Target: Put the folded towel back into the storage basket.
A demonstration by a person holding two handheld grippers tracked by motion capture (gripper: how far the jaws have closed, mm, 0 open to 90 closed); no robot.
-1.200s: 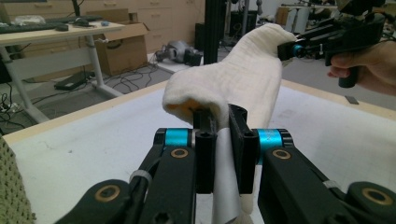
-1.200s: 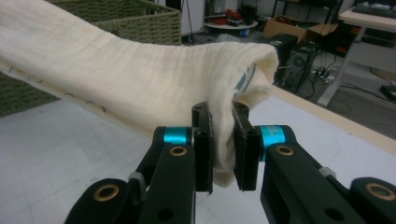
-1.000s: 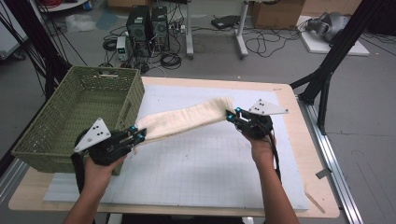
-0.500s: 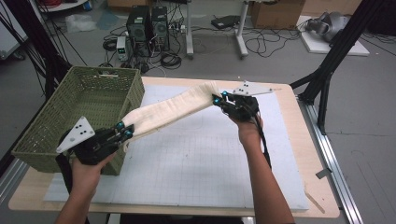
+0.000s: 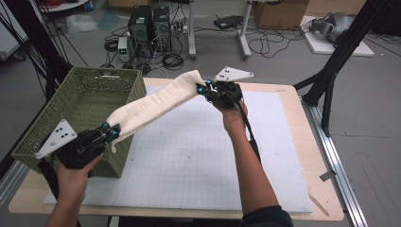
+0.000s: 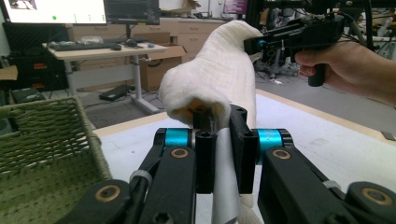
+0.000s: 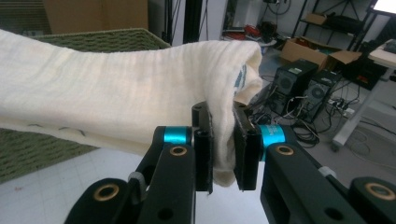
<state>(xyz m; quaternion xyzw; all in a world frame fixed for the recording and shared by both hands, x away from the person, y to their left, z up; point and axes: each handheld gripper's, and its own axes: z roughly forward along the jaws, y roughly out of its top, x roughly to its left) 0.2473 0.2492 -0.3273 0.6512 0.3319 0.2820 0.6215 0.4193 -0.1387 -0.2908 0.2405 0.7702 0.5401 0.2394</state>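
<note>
A folded cream cloth [image 5: 156,101] hangs stretched in the air between my two grippers, slanting from lower left up to the right. My left gripper [image 5: 112,133] is shut on its lower end, just over the near right corner of the green woven basket [image 5: 75,113]. My right gripper [image 5: 202,88] is shut on the upper end, above the far middle of the white mat. In the left gripper view the cloth [image 6: 219,84] rises from between the jaws [image 6: 223,140] toward the other gripper [image 6: 261,44]. In the right gripper view the cloth [image 7: 116,102] is pinched between the pads [image 7: 223,149].
The green basket [image 7: 93,39] stands at the table's left side, open at the top. A white gridded mat [image 5: 198,161] covers most of the wooden table [image 5: 326,189]. Black frame legs [image 5: 331,75] stand off the right edge; computers and cables lie on the floor behind.
Both grippers have carried the cloth left and upward. The left end now sits over the basket's near right corner, and the right gripper has lifted toward the table's far middle.
</note>
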